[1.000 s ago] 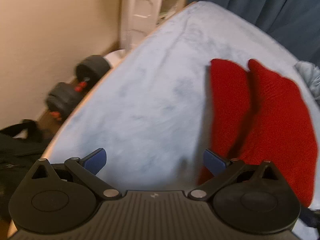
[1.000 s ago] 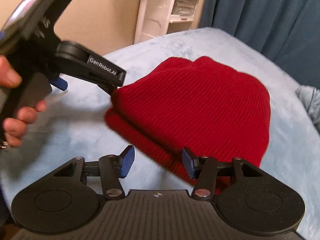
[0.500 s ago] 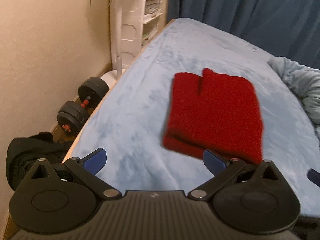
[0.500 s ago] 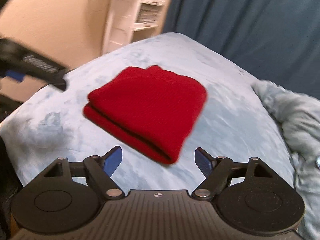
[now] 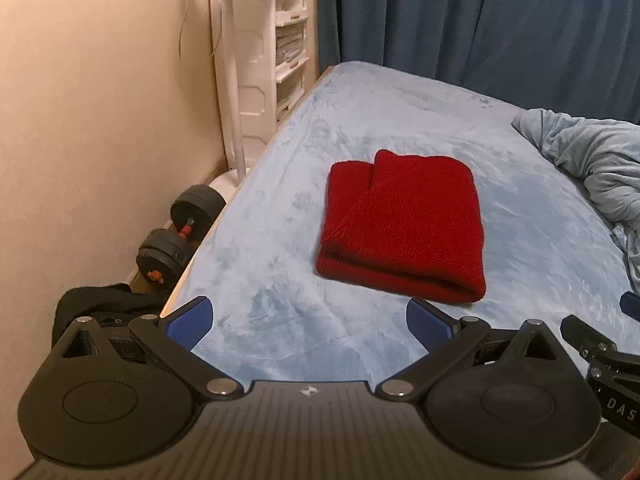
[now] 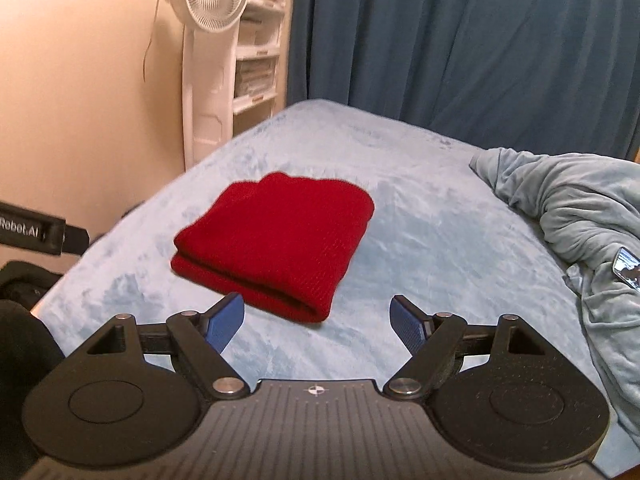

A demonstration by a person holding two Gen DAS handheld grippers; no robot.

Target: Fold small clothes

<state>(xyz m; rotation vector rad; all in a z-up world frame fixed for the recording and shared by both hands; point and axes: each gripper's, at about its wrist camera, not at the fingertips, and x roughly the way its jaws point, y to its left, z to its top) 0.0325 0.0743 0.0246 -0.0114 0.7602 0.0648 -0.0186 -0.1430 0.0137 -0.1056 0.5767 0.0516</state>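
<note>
A red knit hat (image 5: 404, 224) lies folded in half on the light blue bed cover (image 5: 360, 128), its thick folded edge toward me. In the right wrist view the same red hat (image 6: 276, 240) rests flat, left of centre. My left gripper (image 5: 310, 322) hangs open above the bed's near end, well short of the hat, nothing between its blue pads. My right gripper (image 6: 318, 326) is open too, held above and just short of the hat's near corner, touching nothing. Part of the right gripper's arm (image 5: 600, 356) shows at the lower right of the left wrist view.
A crumpled pale blue blanket (image 6: 572, 224) fills the bed's right side. A white standing fan (image 5: 248, 60) and white shelves (image 5: 292, 40) stand by the wall at left. Black dumbbells (image 5: 176, 236) and a black bag (image 5: 100, 308) lie on the floor beside the bed's left edge. Dark blue curtains (image 6: 460, 48) hang behind.
Both grippers have pulled back and up from the hat, which looks smaller and farther off. The right gripper's jaws widened. The hat stays folded on the bed.
</note>
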